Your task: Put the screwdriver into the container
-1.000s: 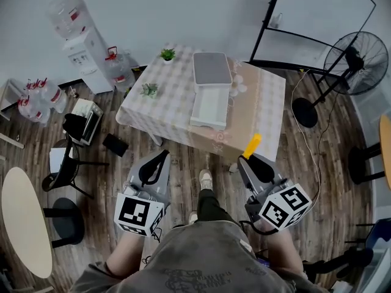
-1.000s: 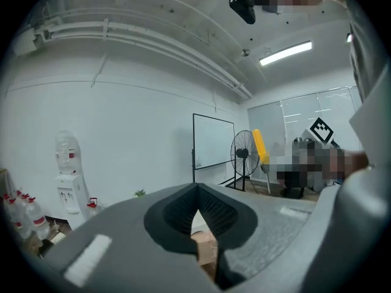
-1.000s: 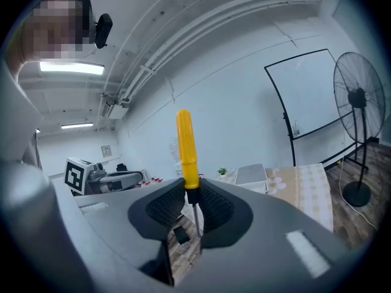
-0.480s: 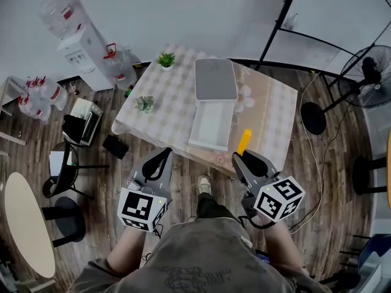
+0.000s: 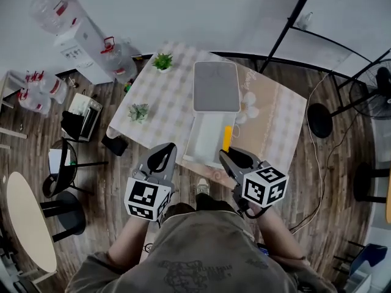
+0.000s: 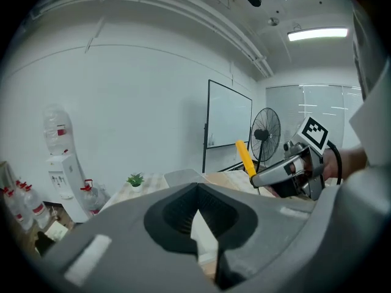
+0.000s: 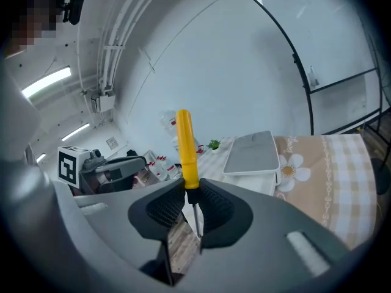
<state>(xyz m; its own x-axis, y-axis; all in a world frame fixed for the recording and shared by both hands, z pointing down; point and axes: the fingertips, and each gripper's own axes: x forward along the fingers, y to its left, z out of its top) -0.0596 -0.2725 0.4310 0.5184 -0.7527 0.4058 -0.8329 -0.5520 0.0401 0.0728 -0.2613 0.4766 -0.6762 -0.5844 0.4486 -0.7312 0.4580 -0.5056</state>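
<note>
Jutting upward, the screwdriver [image 7: 186,148] sits clamped in the right hand-held gripper [image 7: 191,206].

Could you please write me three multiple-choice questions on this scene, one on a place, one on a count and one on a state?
1. Where is the screwdriver?
A. lying on a chair
B. clamped in the right gripper
C. on the floor

2. How many potted plants stand on the table?
A. one
B. two
C. four

3. How do the jaws of the left gripper stand?
A. together, with nothing between them
B. shut on a plant
C. wide apart

Answers:
1 B: its yellow handle sticks up from between the right jaws.
2 B: both show left of the container in the head view.
3 A: the left gripper view shows the jaws met and empty.
</note>
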